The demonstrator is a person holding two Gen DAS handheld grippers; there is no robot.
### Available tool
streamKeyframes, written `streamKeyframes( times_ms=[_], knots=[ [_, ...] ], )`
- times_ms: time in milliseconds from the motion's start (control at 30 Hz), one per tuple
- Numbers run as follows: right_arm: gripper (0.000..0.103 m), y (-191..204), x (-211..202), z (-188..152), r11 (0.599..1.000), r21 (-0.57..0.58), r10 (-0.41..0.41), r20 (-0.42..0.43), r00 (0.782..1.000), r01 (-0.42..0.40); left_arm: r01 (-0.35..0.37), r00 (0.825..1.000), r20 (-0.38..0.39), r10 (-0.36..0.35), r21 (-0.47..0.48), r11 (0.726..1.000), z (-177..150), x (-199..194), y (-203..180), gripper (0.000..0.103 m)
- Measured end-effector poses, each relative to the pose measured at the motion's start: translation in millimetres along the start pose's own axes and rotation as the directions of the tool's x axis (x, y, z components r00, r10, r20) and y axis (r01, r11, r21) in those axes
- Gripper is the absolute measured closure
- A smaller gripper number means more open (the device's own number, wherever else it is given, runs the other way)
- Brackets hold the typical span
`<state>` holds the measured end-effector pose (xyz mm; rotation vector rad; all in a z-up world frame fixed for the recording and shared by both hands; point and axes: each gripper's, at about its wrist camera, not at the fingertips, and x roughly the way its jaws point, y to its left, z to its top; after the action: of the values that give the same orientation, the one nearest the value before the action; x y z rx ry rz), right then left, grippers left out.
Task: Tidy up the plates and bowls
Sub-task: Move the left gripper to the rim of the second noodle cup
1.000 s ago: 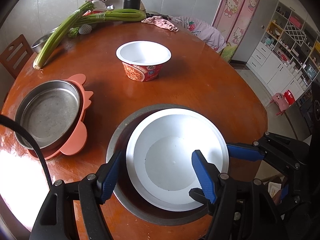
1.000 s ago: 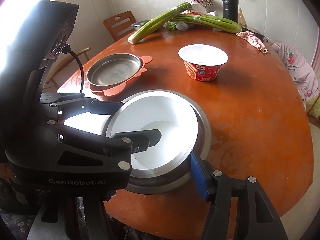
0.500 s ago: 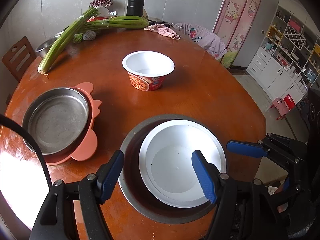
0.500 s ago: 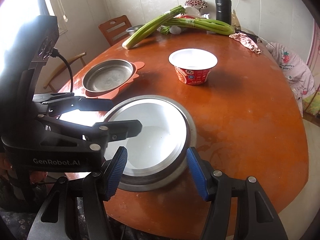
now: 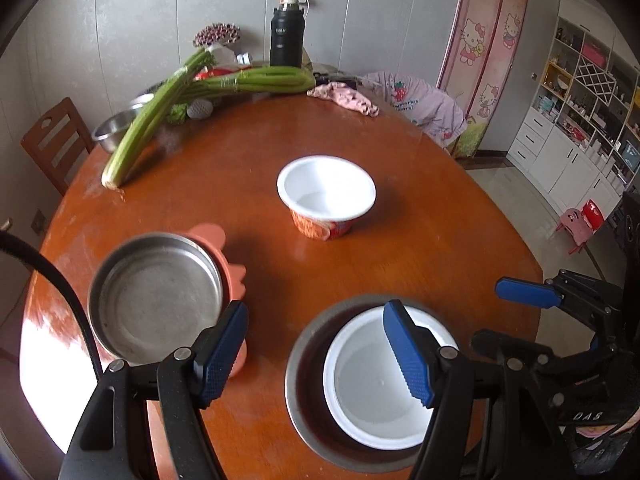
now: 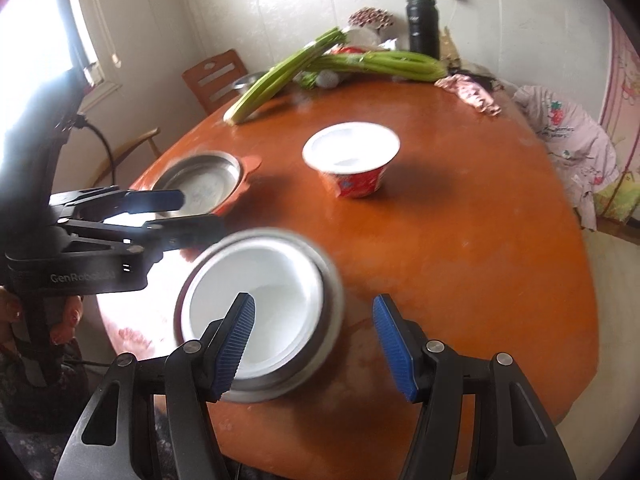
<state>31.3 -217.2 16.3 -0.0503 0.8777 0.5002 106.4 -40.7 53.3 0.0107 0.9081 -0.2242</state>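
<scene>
White bowl (image 5: pixel 376 380) nested in steel dish (image 5: pixel 304 380) at table's (image 5: pixel 420 248) near edge, both grippers' fingers spread, empty.

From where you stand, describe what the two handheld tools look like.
Both are black two-finger tools with blue ribbed pads and silver pivot screws. The left tool has a black cable curving off its left side; seen from the right wrist, its body carries white "GenRobot" lettering and bare fingers grip its handle. The right tool is built the same way.

Both grippers are hanging wide open, gripping nothing: left gripper (image 5: pixel 316 356) is sitting just left of the right gripper (image 6: pixel 314 348), both pointing forward.
</scene>
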Motion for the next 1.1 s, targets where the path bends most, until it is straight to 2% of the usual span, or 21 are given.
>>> streamKeyframes(
  times_ms=[300,467,600,733,967,1100],
  knots=[
    [0.039,-30,-33,42,0.999,0.030,-0.026,0.100,0.995,0.023,0.012,0.997,0.078,-0.014,0.026,1.000,56,-16,-3,0.033],
    [0.039,-42,-41,71,0.999,0.030,-0.040,0.136,0.990,0.036,0.009,0.997,0.078,-0.010,0.005,1.000,84,-10,4,0.033],
    [0.039,-51,-36,93,0.999,0.045,-0.033,0.151,0.988,0.026,0.033,0.998,0.061,-0.033,-0.003,0.999,107,4,13,0.033],
    [0.039,-62,-13,110,0.996,0.085,-0.031,0.126,0.992,0.021,0.007,0.999,0.040,-0.007,-0.005,1.000,119,29,23,0.033],
    [0.039,-68,42,115,0.994,0.103,-0.031,0.028,0.999,0.028,0.022,0.996,-0.083,-0.027,-0.055,0.998,121,91,37,0.033],
    [0.039,-71,69,117,0.993,0.111,-0.024,-0.018,1.000,0.026,-0.001,0.990,-0.139,-0.010,-0.076,0.997,120,120,40,0.033]
  ],
)
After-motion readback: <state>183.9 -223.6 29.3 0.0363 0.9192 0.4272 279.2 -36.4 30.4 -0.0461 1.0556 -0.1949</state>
